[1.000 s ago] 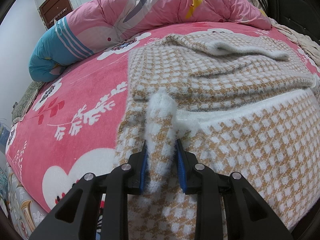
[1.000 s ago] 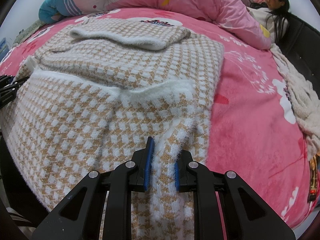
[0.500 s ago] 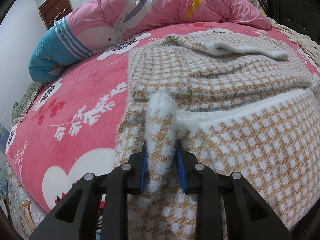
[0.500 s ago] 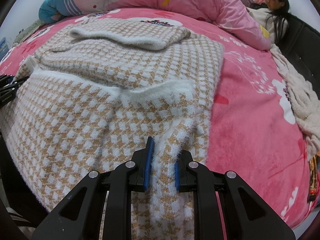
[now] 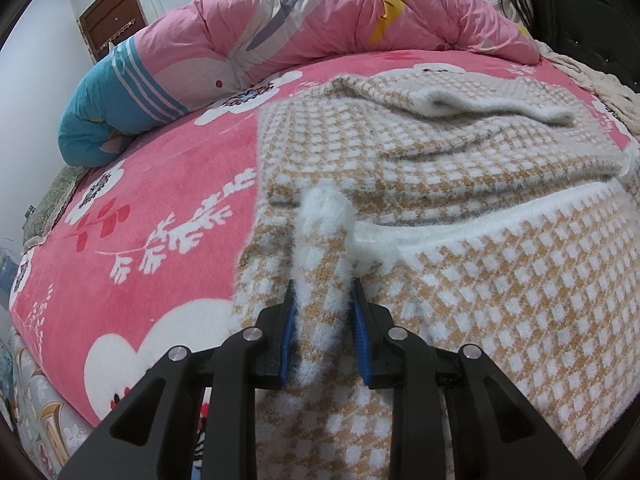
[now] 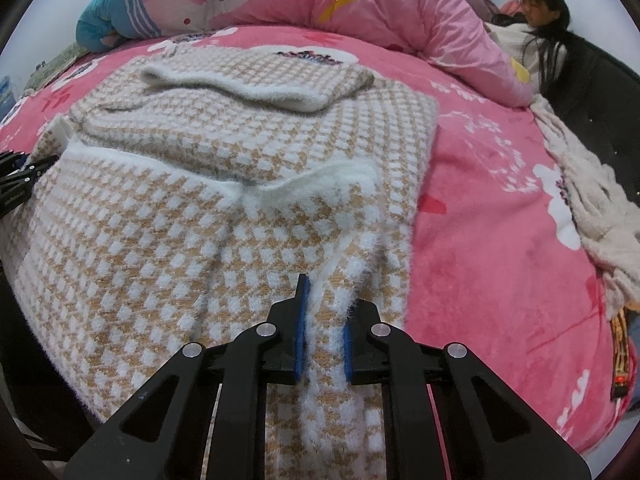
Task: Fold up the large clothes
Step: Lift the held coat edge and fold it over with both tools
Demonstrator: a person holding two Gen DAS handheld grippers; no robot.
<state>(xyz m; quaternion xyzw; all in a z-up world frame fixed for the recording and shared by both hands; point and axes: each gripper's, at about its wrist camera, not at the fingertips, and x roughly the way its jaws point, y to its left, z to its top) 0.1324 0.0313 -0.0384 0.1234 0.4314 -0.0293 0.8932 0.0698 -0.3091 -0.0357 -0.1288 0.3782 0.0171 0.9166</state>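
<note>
A tan-and-white checked fuzzy sweater [image 5: 460,184] lies partly folded on a pink bed, its near part raised and draped toward me; it also shows in the right wrist view [image 6: 256,140]. My left gripper [image 5: 323,300] is shut on the sweater's left bottom corner, a white-edged fold standing up between the blue pads. My right gripper [image 6: 323,312] is shut on the sweater's right bottom edge. The left gripper's tip [image 6: 24,176] shows at the far left of the right wrist view.
A pink floral bed sheet [image 5: 160,220] covers the bed. A rolled pink and blue quilt [image 5: 280,40] lies along the far side. A person [image 6: 536,20] sits at the far right by a dark headboard. A cream blanket [image 6: 592,200] lies on the right edge.
</note>
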